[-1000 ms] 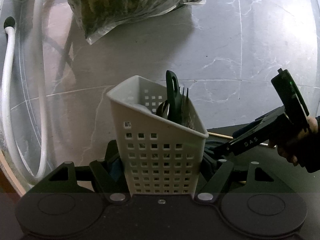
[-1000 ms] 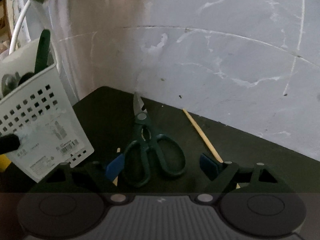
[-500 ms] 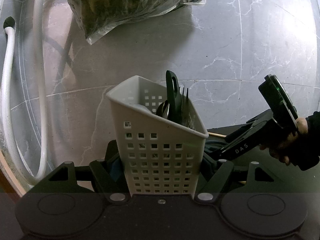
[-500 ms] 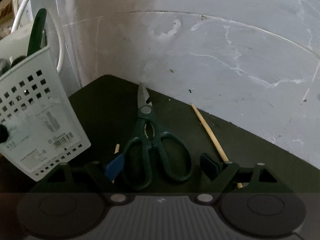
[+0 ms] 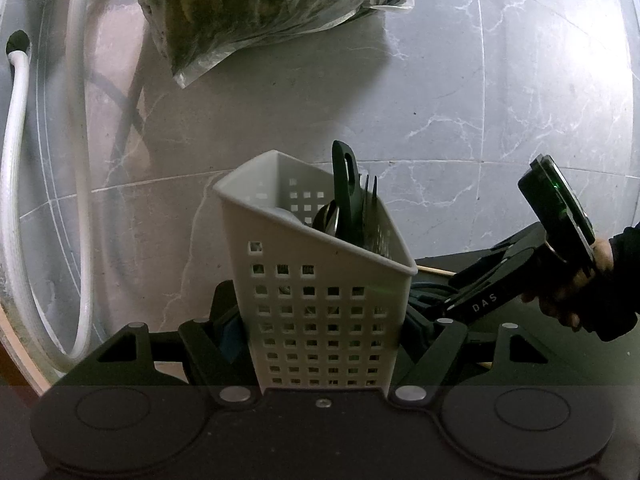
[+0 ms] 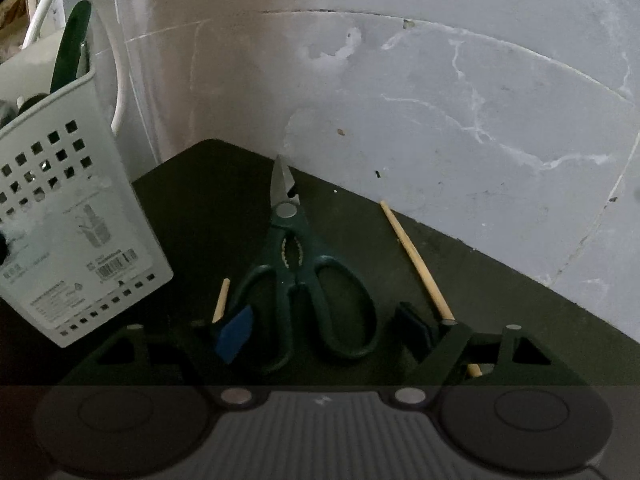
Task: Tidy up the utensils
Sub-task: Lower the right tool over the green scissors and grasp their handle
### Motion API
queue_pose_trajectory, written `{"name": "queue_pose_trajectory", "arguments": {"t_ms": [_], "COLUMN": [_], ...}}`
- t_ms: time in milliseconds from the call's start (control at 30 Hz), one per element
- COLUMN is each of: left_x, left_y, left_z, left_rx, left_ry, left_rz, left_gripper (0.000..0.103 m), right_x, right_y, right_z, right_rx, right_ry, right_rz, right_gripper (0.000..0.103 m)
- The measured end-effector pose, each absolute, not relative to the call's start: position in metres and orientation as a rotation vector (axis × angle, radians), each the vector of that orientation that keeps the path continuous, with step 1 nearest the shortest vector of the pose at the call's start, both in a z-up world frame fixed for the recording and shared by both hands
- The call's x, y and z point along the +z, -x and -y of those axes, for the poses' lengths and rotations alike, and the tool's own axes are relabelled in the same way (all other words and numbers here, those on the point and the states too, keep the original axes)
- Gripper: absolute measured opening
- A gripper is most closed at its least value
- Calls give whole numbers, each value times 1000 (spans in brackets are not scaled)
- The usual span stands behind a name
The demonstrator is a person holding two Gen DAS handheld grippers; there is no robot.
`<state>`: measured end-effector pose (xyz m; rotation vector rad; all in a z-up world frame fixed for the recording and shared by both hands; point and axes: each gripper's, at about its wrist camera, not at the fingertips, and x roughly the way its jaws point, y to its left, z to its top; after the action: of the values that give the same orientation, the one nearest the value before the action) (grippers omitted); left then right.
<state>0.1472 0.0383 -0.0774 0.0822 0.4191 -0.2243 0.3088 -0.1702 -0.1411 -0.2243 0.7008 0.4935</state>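
My left gripper (image 5: 320, 332) is shut on a white perforated utensil caddy (image 5: 320, 300), held slightly tilted above the grey marble surface. A dark green handle (image 5: 344, 184) and a fork (image 5: 370, 200) stick out of the caddy. In the right wrist view, dark green kitchen scissors (image 6: 304, 272) lie shut on a black mat (image 6: 200, 208), blades pointing away. My right gripper (image 6: 324, 332) straddles the scissors' handle loops and its jaws are closing. A small gap still shows between the right pad and the loop. The caddy (image 6: 68, 216) hangs at the left.
A wooden chopstick (image 6: 416, 264) lies on the mat right of the scissors, and another stick end (image 6: 221, 300) shows at their left. A clear bag of dried leaves (image 5: 260, 8) and a white hose (image 5: 76, 160) lie on the marble beyond. A person's hand (image 5: 568, 300) grips the right tool.
The right gripper has closed in on the scissors, and its fingers stand nearer together around the handles. The left gripper and the caddy have not moved.
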Motion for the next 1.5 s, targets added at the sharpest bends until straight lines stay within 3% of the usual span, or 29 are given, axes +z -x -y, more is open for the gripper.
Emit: {"name": "queue_pose_trajectory", "arguments": {"t_ms": [33, 267, 633, 700, 833, 1067, 1133, 1200, 1367, 1500], "left_x": [-77, -78, -78, -78, -78, -78, -78, -79, -79, -79], "left_y": [-147, -148, -148, -148, -148, -148, -148, -148, -149, -148], "left_z": [-38, -38, -38, -38, -38, -39, -38, -38, -39, -40], "left_rx": [-224, -221, -220, -220, -221, -219, -219, -219, -220, -225], "left_ry": [-82, -81, -79, -79, -80, -76, -74, -70, -60, -65], "left_rz": [-419, -419, -418, -419, -418, -419, -418, -418, -416, -414], "left_gripper": [77, 77, 77, 77, 77, 77, 77, 77, 77, 76], "right_x": [-141, -136, -134, -133, -129, -114, -112, -108, -106, -100], "right_y": [-308, -307, -305, -300, -294, -329, -330, -332, -332, -320], "right_z": [170, 175, 163, 159, 150, 162, 157, 154, 153, 140], "right_rx": [491, 490, 463, 468, 503, 584, 585, 603, 605, 571], "right_ry": [226, 226, 342, 393, 449, 281, 340, 361, 394, 590], "right_rz": [-695, -708, -687, -666, -676, -883, -886, -900, -938, -907], "right_gripper": [62, 62, 73, 70, 46, 53, 48, 33, 32, 31]}}
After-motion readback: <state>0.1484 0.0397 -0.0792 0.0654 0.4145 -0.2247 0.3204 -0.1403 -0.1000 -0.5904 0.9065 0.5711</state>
